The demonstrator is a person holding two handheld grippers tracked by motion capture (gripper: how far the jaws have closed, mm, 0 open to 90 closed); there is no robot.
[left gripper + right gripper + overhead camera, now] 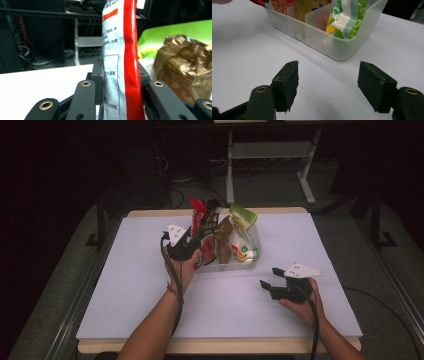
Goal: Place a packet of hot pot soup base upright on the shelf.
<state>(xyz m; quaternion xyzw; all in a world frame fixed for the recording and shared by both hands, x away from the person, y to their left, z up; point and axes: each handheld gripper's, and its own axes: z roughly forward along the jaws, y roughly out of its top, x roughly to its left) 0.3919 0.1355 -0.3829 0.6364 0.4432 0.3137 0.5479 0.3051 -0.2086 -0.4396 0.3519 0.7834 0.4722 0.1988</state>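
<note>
The left hand-held gripper (pixel 186 246) is clamped on a tall red-and-white foil snack packet (pixel 122 57), which stands upright, long axis vertical, at the left end of the translucent plastic divided bin (pixel 342 47) near the counter's (pixel 125 290) far edge. The right hand-held gripper (pixel 328 85), jaws apart and empty, hovers nearer the front-right, facing the bin.

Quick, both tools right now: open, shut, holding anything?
Left tool: shut on the red and white packet, over the clear bin.
Right tool: open, holding nothing, low over the white table.
</note>
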